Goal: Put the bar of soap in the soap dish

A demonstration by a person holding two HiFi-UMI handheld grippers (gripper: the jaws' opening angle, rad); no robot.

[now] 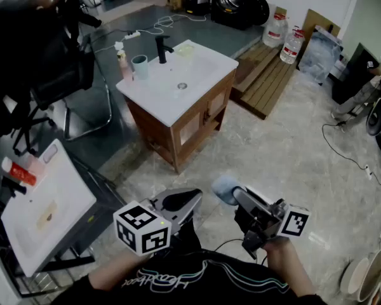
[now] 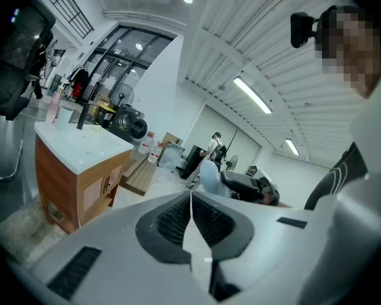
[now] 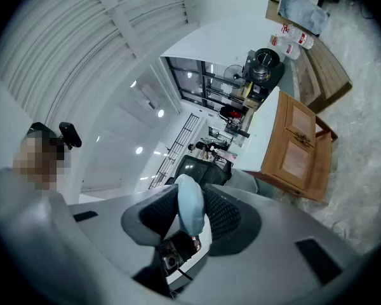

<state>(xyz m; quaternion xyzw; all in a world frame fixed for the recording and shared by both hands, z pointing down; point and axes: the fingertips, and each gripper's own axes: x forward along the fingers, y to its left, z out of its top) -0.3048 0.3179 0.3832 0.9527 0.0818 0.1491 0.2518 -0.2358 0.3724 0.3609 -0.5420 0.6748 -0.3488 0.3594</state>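
My grey left tongs (image 1: pixel 192 197) and right tongs (image 1: pixel 236 194) carry black-and-white cubes (image 1: pixel 143 229). My black shirt (image 1: pixel 197 286) has pale blue lines.

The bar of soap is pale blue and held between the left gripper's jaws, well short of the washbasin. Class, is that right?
No. The right gripper view shows the pale blue bar of soap clamped by the right gripper; the left gripper is shut and empty. The rest stands.

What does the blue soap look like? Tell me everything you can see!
The bar of soap is pale blue, smooth and rounded like a pebble. It sits edge-on between the dark ribbed pads of the right gripper, which press its two broad sides. It is held in the air over the floor, apart from the washbasin.
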